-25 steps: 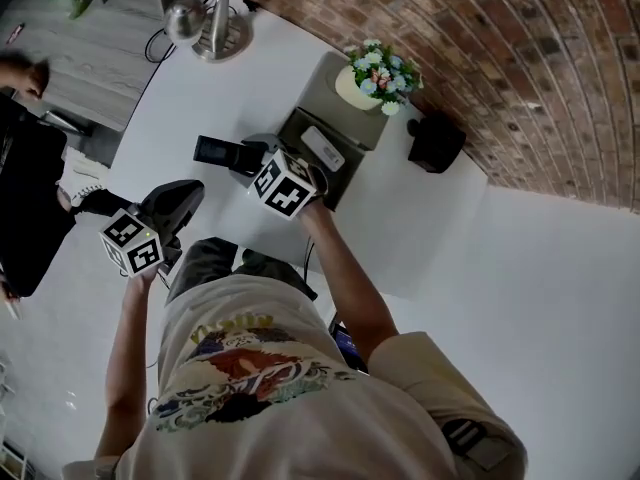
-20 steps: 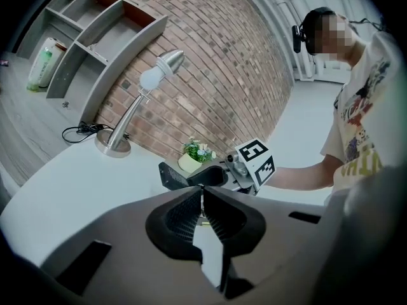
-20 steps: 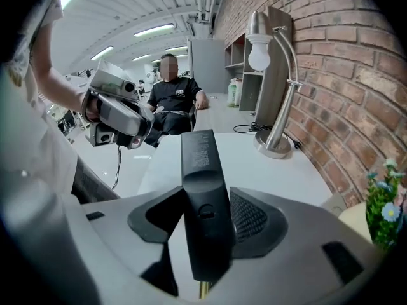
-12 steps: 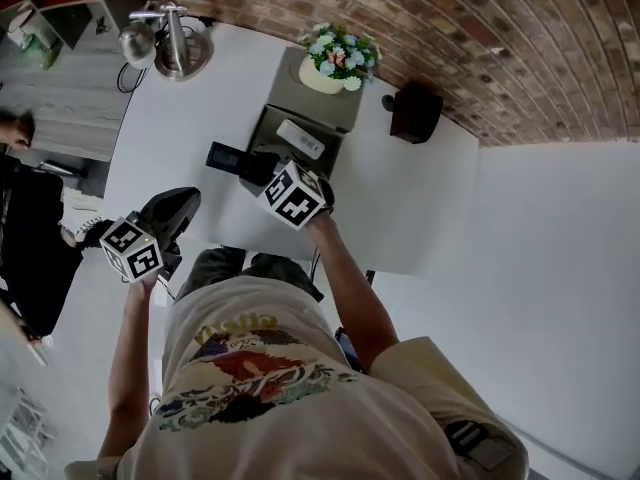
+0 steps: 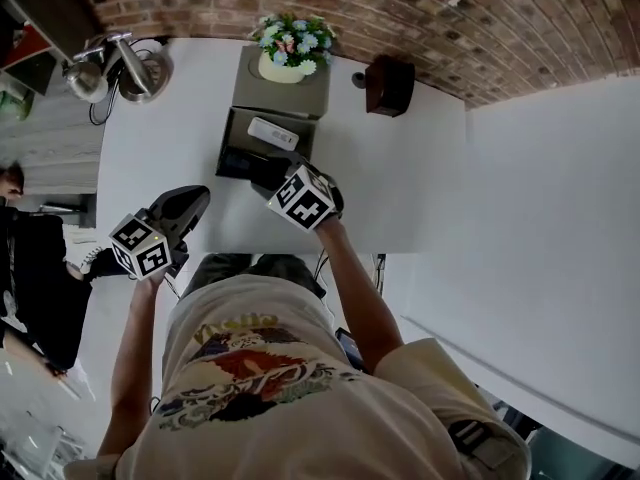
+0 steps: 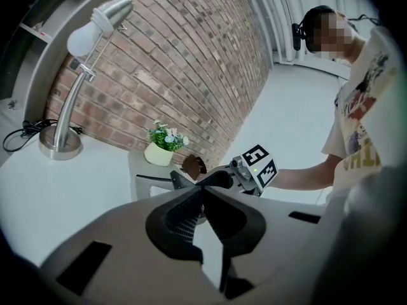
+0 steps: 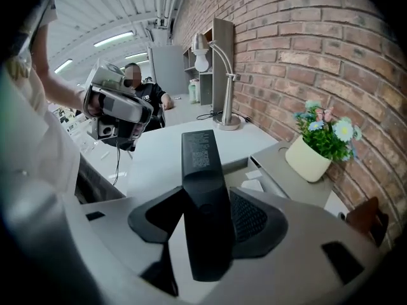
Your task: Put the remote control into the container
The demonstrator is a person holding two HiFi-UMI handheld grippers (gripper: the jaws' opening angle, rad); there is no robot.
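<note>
A long black remote control (image 7: 197,164) sticks out from between the pads of my right gripper (image 7: 202,216), which is shut on it. In the head view the remote (image 5: 232,162) reaches over the near left corner of the grey container (image 5: 232,126), an open tray with a small white remote (image 5: 272,133) lying inside. The right gripper (image 5: 262,171) hovers just before the container's front edge. My left gripper (image 5: 190,200) hangs at the table's near left edge, apart from the container. Its jaws (image 6: 199,199) meet with nothing between them.
A potted plant (image 5: 287,48) stands on the container's raised back part. A metal desk lamp (image 5: 120,63) is at the table's far left, a dark brown object (image 5: 388,85) at the far right by the brick wall. A person stands left of the table.
My right gripper has carried the black remote toward the container, so its far end now overlaps the tray's corner. The left gripper has drifted a little along the table edge.
</note>
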